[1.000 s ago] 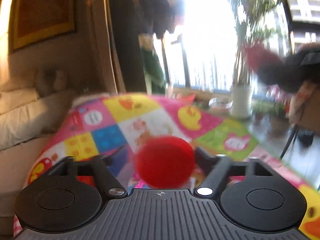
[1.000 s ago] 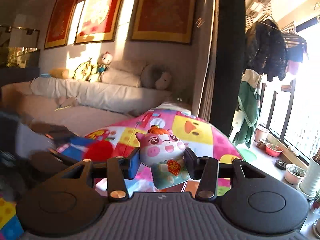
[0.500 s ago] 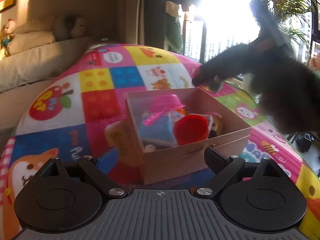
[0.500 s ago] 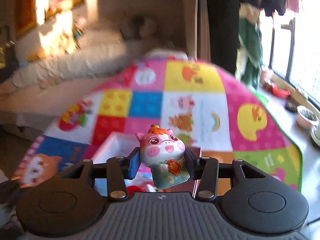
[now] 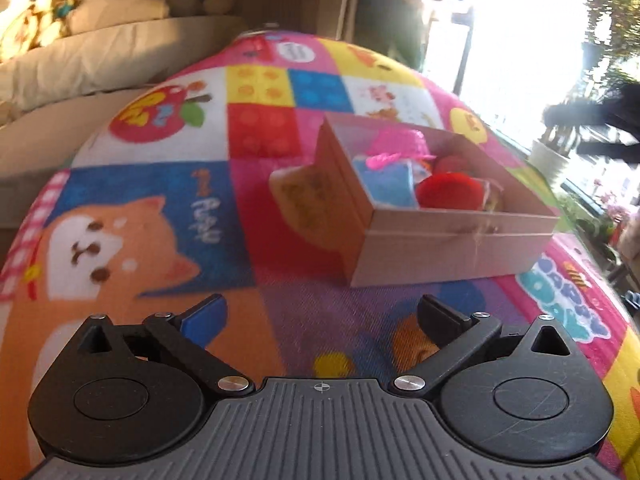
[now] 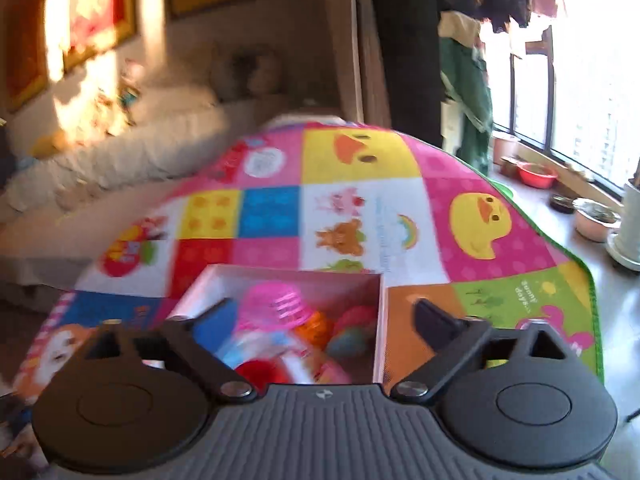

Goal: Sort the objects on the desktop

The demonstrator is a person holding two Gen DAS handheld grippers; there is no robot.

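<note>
Toys sit gathered in an open cardboard box on a bench covered by a bright patchwork mat. Going left to right in the left wrist view: a printed puppy patch, then bare mat, then the box, right of centre and well ahead of the left claw, whose fingers stand wide apart and hold nothing. Inside the box are a blue item, a pink plastic piece and a red cup.

In the right wrist view the right claw hangs above the box, fingers spread and empty, over a blurred heap: a pink comb-like toy, something orange and a red cup.

No loose toy shows on the visible mat, so the sorting looks largely or wholly done, though parts of the bench lie out of frame.

Open mat surrounds the box on the left and far sides. The mat's green-trimmed right edge drops towards a sill with pots, so room is tighter there
</note>
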